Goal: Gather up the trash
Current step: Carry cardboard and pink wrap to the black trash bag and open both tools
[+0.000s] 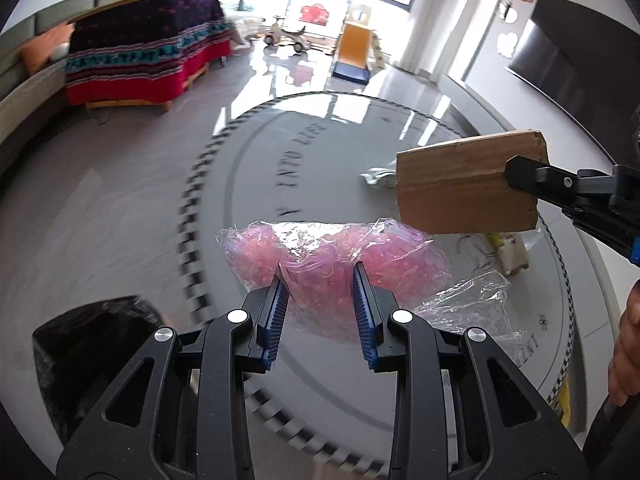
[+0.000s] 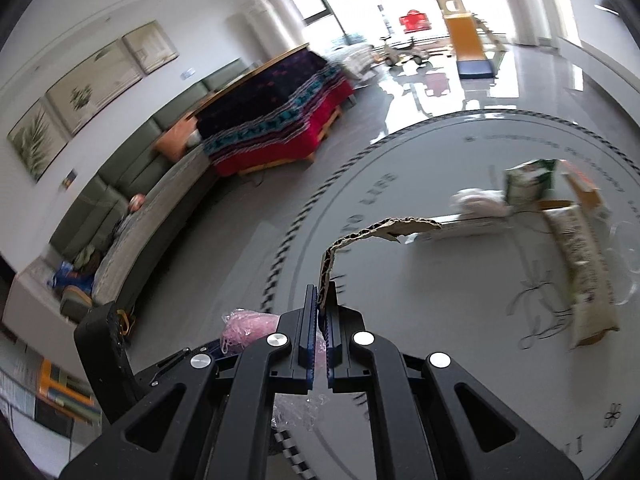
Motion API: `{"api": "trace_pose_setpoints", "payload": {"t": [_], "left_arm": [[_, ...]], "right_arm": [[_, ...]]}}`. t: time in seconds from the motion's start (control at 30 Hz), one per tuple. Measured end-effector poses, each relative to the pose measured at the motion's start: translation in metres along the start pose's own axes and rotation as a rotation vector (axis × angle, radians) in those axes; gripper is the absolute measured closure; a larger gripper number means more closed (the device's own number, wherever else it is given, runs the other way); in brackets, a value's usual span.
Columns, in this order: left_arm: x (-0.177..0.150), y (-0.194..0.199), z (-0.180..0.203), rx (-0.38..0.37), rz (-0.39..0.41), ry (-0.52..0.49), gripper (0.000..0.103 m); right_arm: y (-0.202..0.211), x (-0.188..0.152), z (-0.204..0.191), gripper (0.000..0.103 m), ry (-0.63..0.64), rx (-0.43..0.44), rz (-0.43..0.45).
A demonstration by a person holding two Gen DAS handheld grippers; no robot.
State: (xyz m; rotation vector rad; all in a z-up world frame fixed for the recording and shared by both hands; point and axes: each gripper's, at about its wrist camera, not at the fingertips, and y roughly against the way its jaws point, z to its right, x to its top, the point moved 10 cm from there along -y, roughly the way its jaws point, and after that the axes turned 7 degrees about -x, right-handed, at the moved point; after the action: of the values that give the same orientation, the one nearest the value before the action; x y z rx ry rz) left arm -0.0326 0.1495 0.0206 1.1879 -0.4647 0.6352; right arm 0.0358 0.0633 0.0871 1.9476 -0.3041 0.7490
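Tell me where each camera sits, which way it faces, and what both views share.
Left wrist: sits on the left gripper, faces down-forward over the round table; its fingers clamp a pink plastic bag; a hand shows at right.
Right wrist: sits on the right gripper, faces down-forward toward the sofa; its fingers pinch a cardboard piece.
Shared: table, pink bag, cardboard, patterned blanket, slide; each shows the other gripper.
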Motion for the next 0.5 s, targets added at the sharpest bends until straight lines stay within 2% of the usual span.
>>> {"api": "trace_pose_setpoints", "payload": {"t": [0.3, 0.5], "left_arm": [[-0.035, 0.052, -0.075, 0.113, 0.036, 0.11, 0.072], [-0.083, 0.096, -0.149, 0.266, 0.045, 0.226, 0.072]], "right_arm": [[-0.026, -0.046, -0.096, 0.098, 0.135, 0.117, -0.112], [-0.052, -0.096, -0.17, 0.098, 0.279, 0.194, -0.219]]}}
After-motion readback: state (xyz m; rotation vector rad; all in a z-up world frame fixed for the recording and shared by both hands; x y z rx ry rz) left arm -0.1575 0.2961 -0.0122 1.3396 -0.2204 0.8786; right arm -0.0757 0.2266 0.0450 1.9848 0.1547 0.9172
